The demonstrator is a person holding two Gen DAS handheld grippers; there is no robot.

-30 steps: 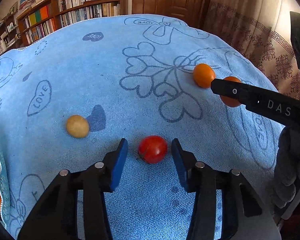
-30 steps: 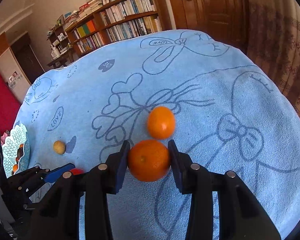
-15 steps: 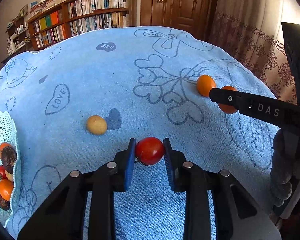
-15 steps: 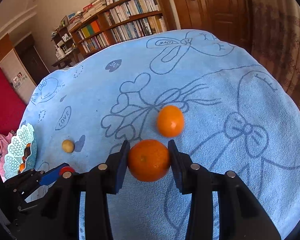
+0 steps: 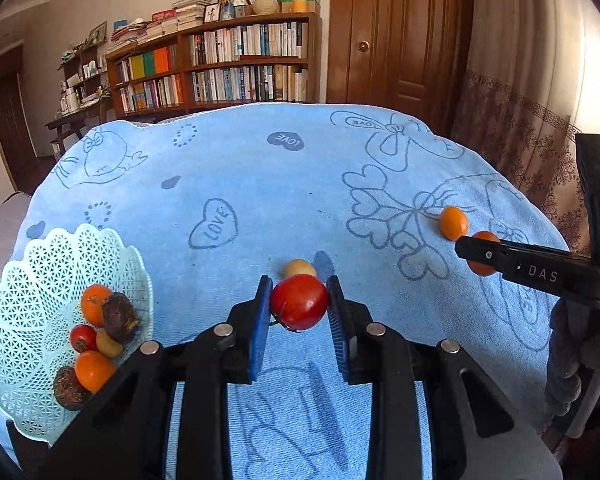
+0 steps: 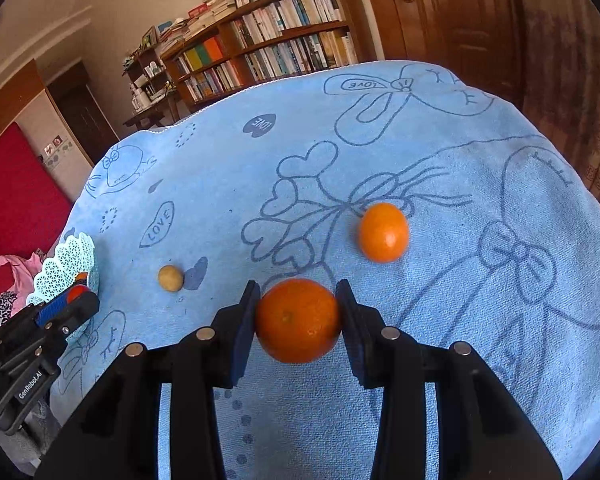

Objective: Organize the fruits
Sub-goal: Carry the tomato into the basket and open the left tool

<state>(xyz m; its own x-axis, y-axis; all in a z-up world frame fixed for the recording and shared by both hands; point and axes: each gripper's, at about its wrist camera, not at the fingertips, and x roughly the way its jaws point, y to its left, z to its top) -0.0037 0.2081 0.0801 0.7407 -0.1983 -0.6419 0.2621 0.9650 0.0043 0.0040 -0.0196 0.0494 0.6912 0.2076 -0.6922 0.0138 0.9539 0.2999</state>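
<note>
My left gripper [image 5: 299, 306] is shut on a red tomato [image 5: 299, 301], held above the blue towel [image 5: 260, 184]. A small yellow fruit [image 5: 298, 268] lies just behind it. The pale green lattice basket [image 5: 40, 272] at the lower left holds several oranges, tomatoes and dark fruits. My right gripper [image 6: 298, 320] is shut on an orange [image 6: 298, 320]. A second orange [image 6: 383, 232] lies loose on the towel beyond it to the right. In the right wrist view the yellow fruit [image 6: 171, 278] sits to the left, with the basket [image 6: 66, 266] and the left gripper [image 6: 70, 298] at the far left.
The towel covers a rounded table; its edges fall away on all sides. A bookshelf [image 5: 220, 68] and a wooden door [image 5: 396, 36] stand behind. A patterned curtain [image 5: 532, 132] hangs to the right. A gloved hand [image 5: 576, 344] holds the right tool.
My left gripper closed on the red tomato, lifted it and swung left, bringing the basket into view. The right gripper kept its hold on the orange and rose slightly.
</note>
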